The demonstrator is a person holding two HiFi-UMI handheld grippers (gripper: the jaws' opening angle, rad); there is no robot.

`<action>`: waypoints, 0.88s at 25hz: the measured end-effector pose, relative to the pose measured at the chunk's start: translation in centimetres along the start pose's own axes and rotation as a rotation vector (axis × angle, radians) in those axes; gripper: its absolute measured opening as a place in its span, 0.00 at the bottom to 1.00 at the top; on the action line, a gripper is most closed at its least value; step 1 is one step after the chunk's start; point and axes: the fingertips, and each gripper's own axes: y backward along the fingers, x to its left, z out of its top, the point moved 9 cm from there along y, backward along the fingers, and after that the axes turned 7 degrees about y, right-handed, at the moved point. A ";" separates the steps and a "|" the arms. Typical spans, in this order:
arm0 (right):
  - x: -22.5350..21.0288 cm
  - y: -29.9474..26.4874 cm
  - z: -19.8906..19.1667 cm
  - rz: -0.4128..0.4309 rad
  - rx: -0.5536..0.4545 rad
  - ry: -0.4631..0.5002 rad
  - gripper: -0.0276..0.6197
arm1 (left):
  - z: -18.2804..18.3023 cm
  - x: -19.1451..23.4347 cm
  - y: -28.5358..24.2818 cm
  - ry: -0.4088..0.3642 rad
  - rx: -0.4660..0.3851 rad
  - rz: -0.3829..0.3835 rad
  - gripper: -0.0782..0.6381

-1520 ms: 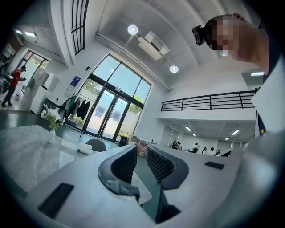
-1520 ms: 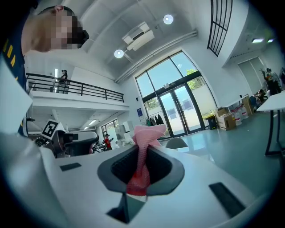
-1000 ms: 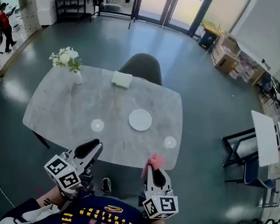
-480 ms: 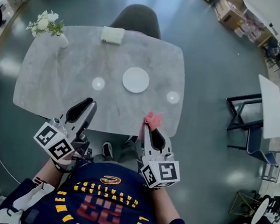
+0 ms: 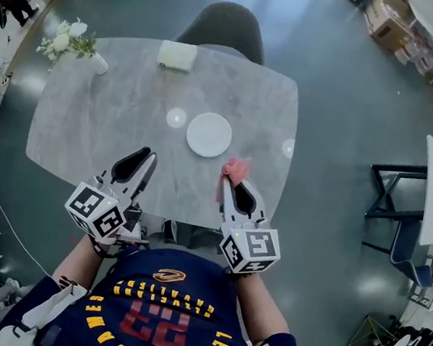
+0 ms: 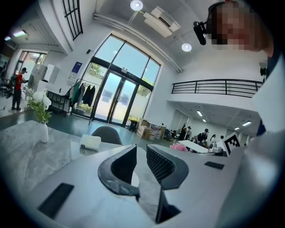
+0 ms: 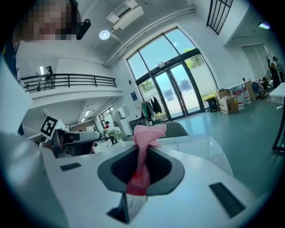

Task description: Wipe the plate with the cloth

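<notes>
The right gripper (image 5: 233, 181) has its jaws closed on a pink cloth (image 5: 235, 168). In the right gripper view the cloth (image 7: 145, 136) is pinched into a narrow strip. Its long axis runs along the jaws, from the throat out past the tips, and the free end bunches ahead of them. That end points forward and toward the white plate (image 5: 209, 134). The plate lies flat on the marble table (image 5: 104, 127), ahead of the right jaw tips and slightly to their left. The cloth is near the plate's closest rim but apart from it. The left gripper (image 5: 143, 156) is level with the right, well left of the plate. Its jaws (image 6: 141, 151) stand apart with nothing between them.
</notes>
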 end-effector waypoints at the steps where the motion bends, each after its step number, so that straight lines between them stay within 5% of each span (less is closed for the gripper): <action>1: -0.9 -0.8 -0.1 0.014 0.012 -0.005 0.10 | -0.3 0.2 -1.0 -0.004 0.017 0.017 0.21; 6: -4.4 -5.4 -1.2 0.051 0.063 -0.028 0.11 | -2.1 1.7 -6.1 -0.038 0.098 0.053 0.21; 14: -7.1 -13.9 -6.1 -0.045 0.198 -0.073 0.10 | -6.3 9.8 -12.7 -0.019 0.278 0.098 0.21; 17: -7.5 -15.8 -6.8 -0.069 0.237 -0.071 0.10 | -8.8 12.6 -14.5 0.078 0.365 0.102 0.21; 22: -8.0 -18.7 -7.6 -0.081 0.286 -0.064 0.11 | -12.9 16.4 -17.1 0.350 0.492 0.126 0.21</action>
